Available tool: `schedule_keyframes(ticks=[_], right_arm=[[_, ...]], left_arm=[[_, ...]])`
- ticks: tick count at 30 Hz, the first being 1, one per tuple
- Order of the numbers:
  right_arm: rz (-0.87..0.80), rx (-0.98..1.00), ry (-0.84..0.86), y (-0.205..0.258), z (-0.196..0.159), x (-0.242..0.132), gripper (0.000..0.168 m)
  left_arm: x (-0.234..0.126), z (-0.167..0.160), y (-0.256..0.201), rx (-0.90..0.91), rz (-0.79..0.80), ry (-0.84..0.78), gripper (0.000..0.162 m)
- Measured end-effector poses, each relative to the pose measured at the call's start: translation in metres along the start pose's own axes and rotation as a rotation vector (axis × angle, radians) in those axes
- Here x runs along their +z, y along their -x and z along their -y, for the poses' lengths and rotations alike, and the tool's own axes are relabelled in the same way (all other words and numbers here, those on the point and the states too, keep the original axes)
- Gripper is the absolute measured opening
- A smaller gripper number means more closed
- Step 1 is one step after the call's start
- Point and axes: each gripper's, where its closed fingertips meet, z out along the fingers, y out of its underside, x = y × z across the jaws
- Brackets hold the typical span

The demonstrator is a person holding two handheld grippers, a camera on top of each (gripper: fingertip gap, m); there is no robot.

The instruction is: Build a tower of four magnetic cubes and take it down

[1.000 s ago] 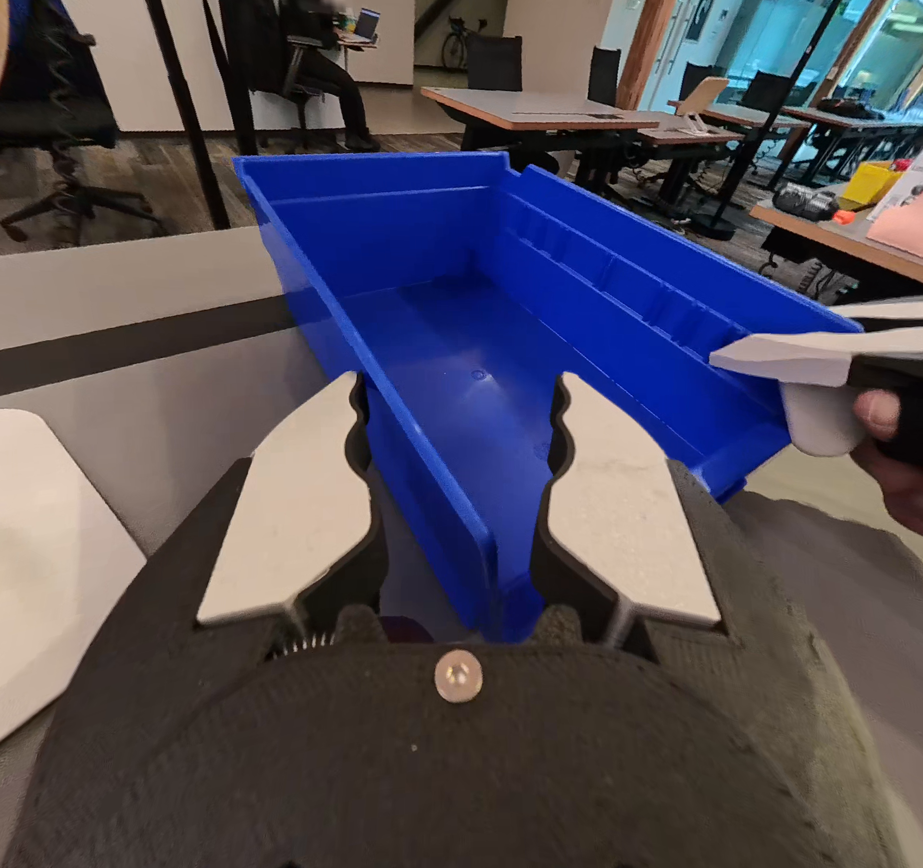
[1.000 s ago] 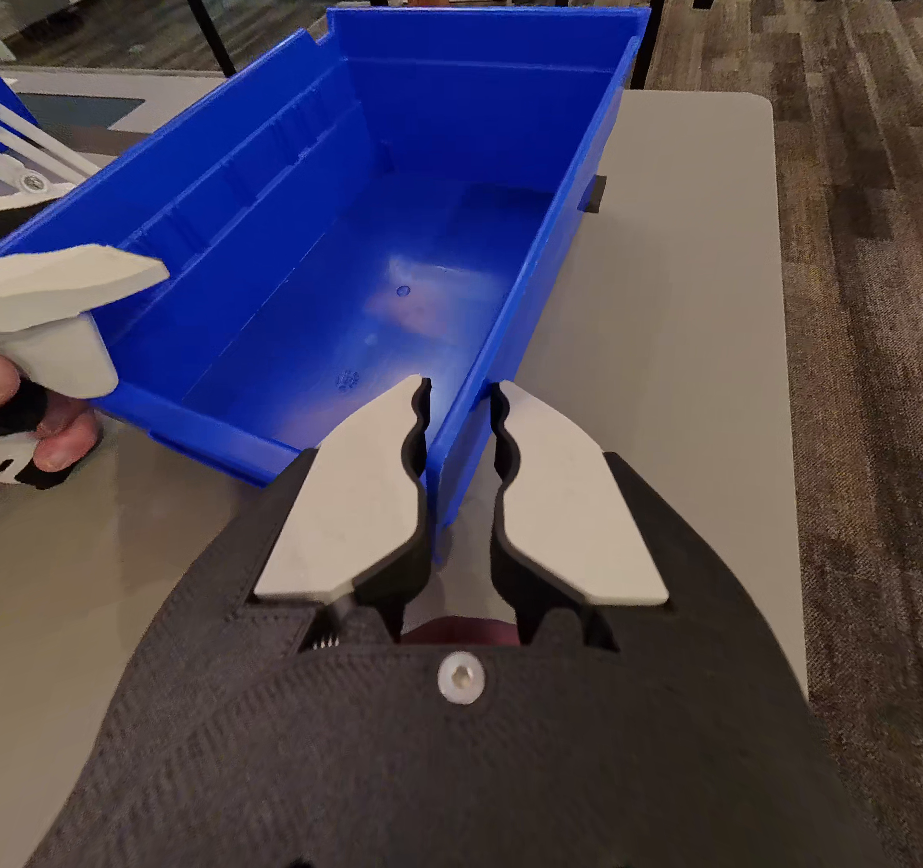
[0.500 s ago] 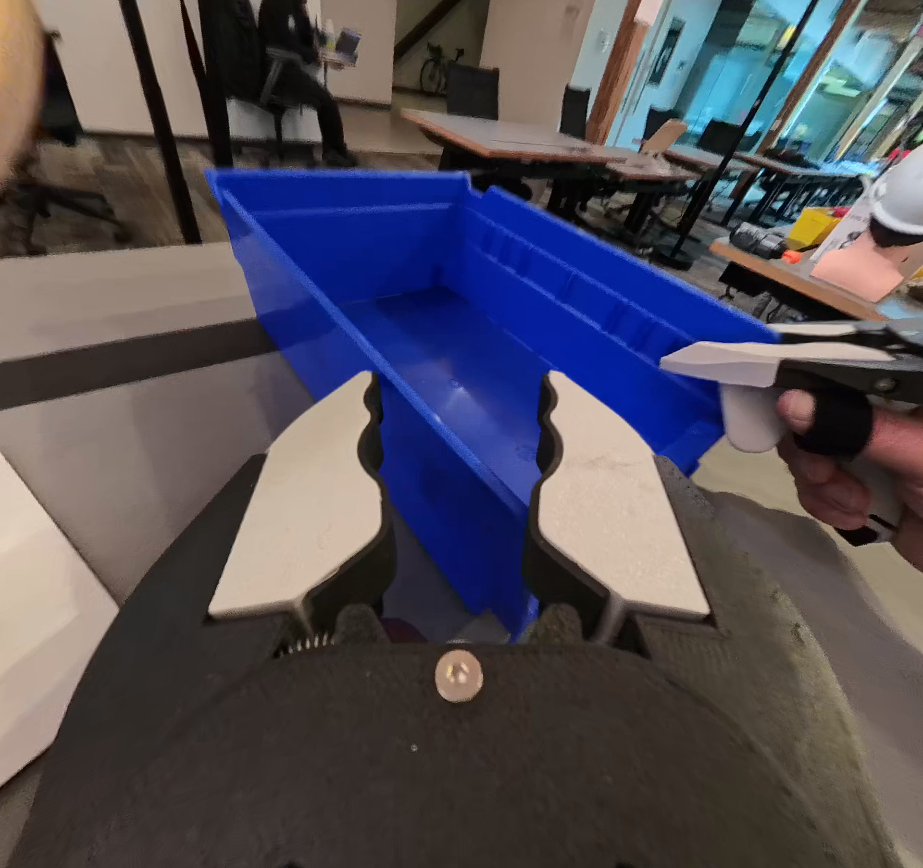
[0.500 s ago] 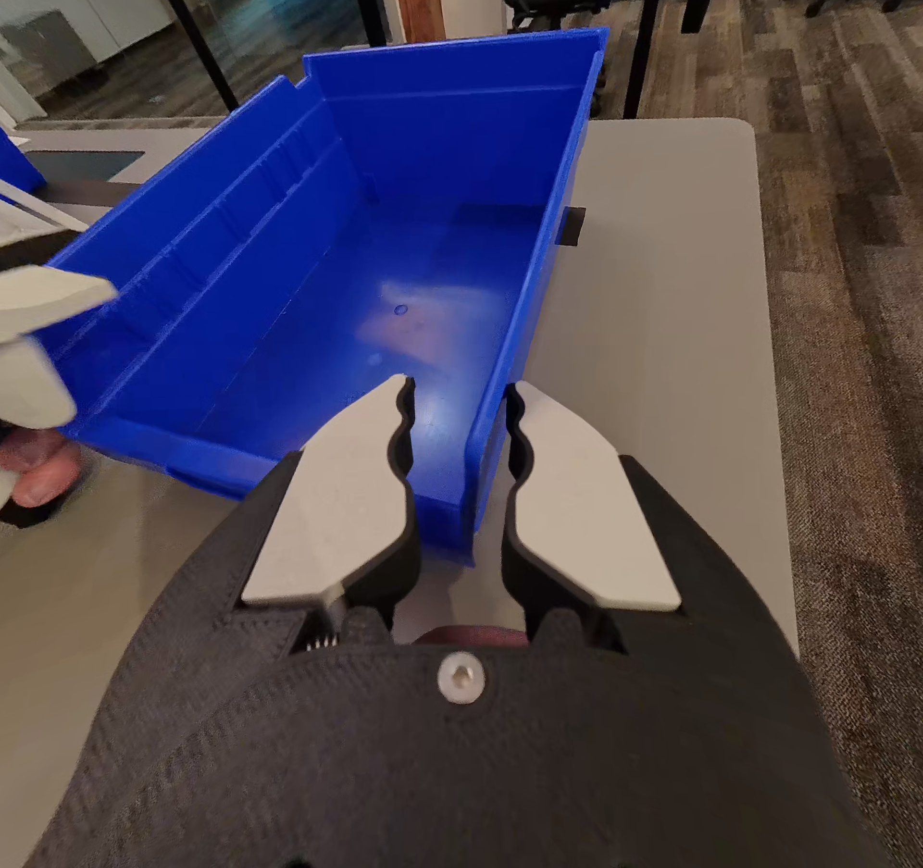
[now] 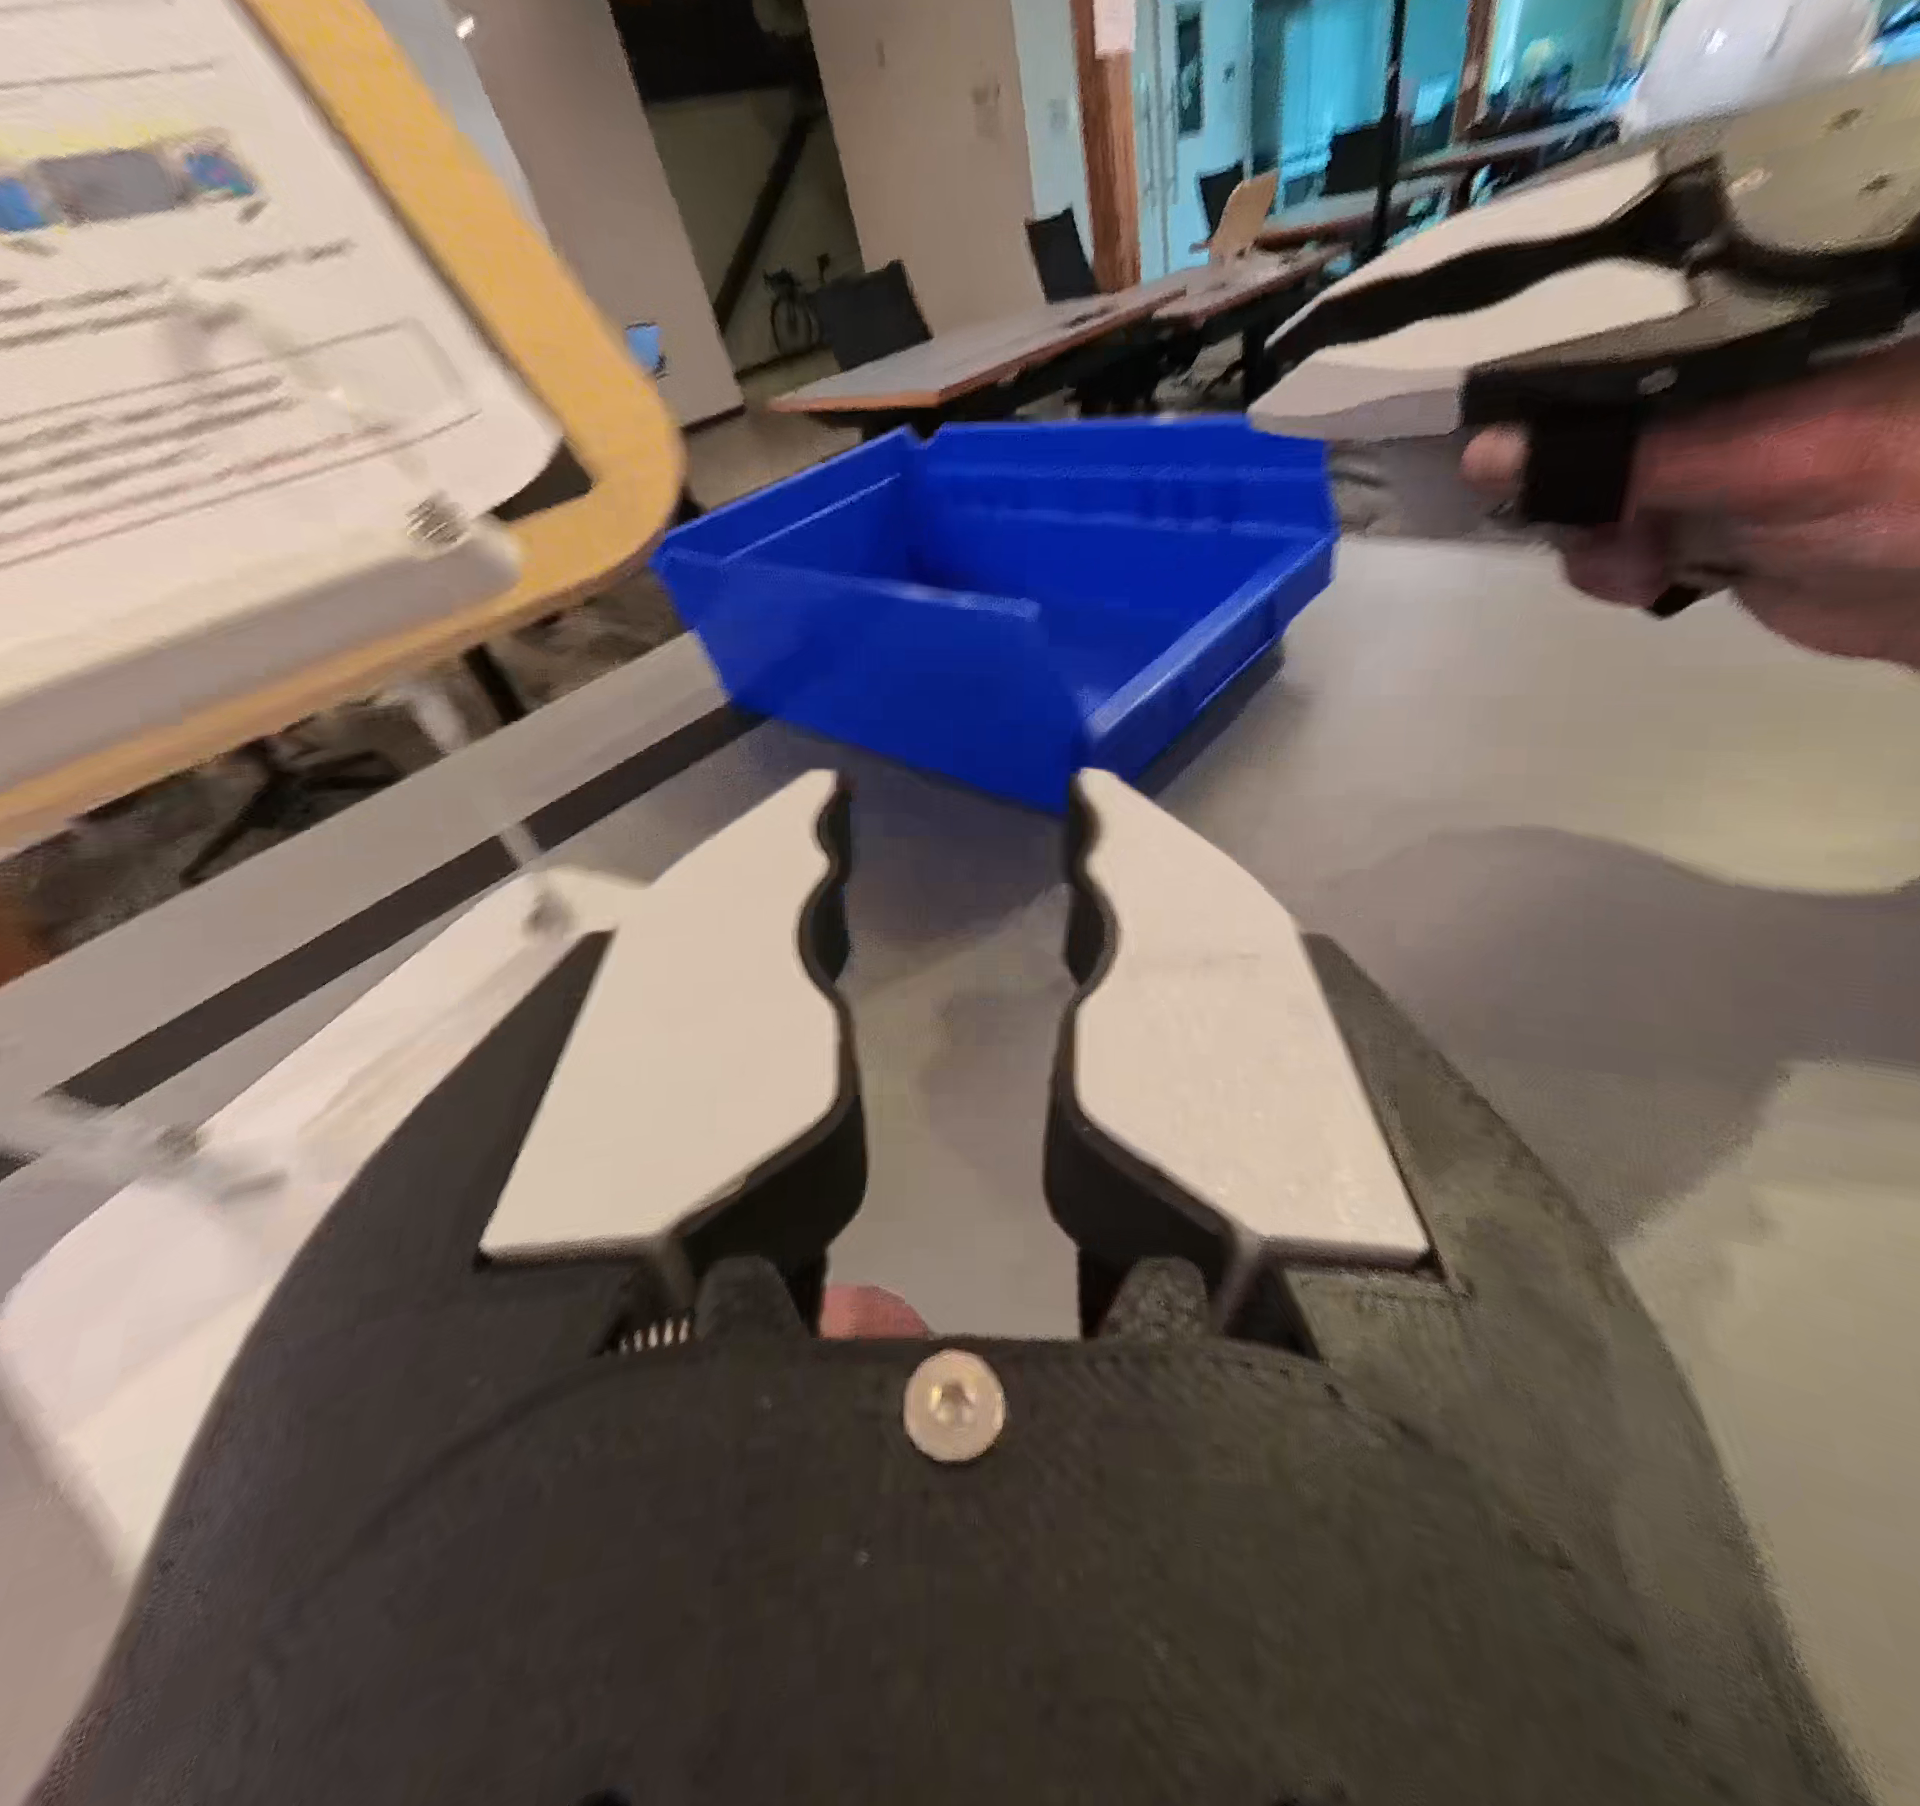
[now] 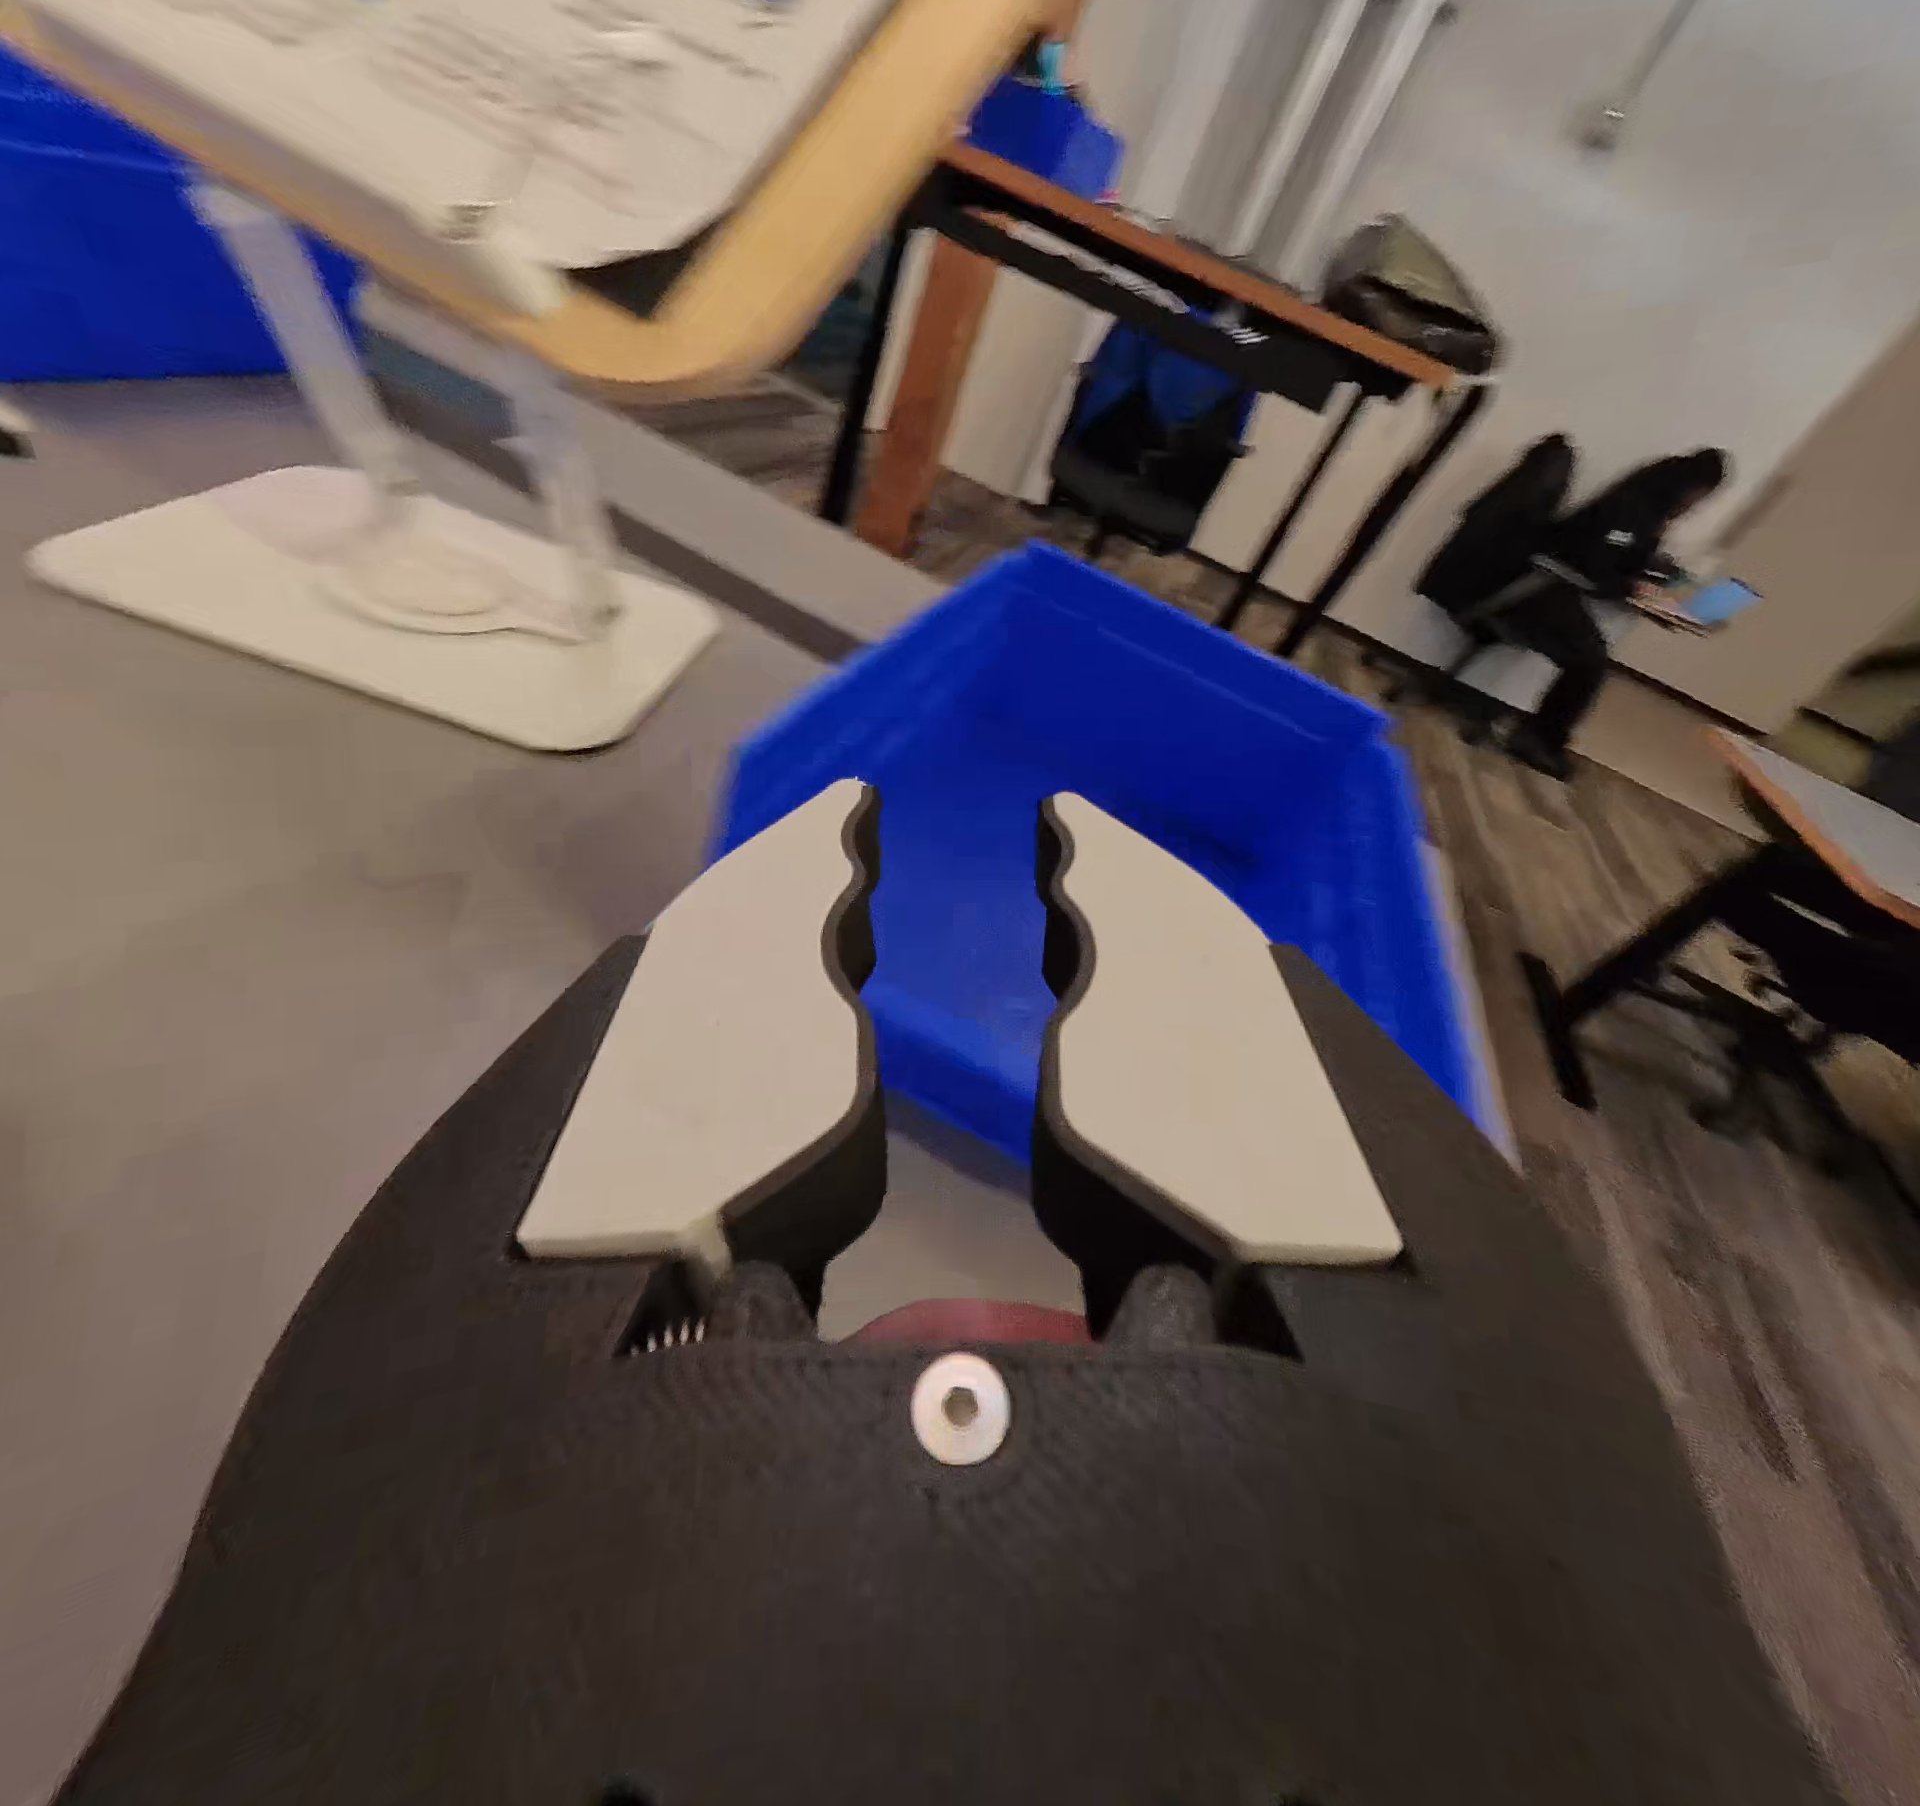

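No magnetic cubes show in either view. A blue plastic bin (image 5: 997, 686) stands on the grey table (image 5: 1455, 821), a short way ahead of my left gripper (image 5: 956, 790), which is open and empty just above the table. What shows of the bin's inside is empty. My right gripper (image 6: 956, 800) is open and empty, raised in front of the bin (image 6: 1143, 738). It also shows in the left wrist view (image 5: 1273, 369), held by a hand at the upper right, above the bin's right end.
A tilted document board (image 5: 260, 302) on a stand with a white base (image 6: 364, 603) stands on the table left of the bin. Another blue bin (image 6: 104, 250) is behind it. The table edge and floor (image 6: 1714, 1341) lie right of the bin. Desks and chairs stand beyond. The tips of one gripper are about 20 cm away from the tips of the other.
Both grippers straddled the bin's side walls; both have drawn back and risen clear of it. The bin now stands farther off on the table. Both views have swung and blurred.
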Motion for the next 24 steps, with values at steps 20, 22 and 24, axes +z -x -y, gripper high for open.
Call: schedule_keyframes(ticks=[20,22,24], right_arm=[[0.382,-0.202,0.073,0.242,0.011,0.124,0.000],[0.361,-0.239,0.073,0.239,0.009,0.134,0.000],[0.332,-0.293,0.082,0.236,0.004,0.145,0.000]], left_arm=[[-0.078,-0.095,0.138,0.224,0.143,0.286,0.000],[-0.073,-0.094,0.143,0.250,0.163,0.283,0.000],[-0.068,-0.095,0.153,0.313,0.206,0.290,0.000]])
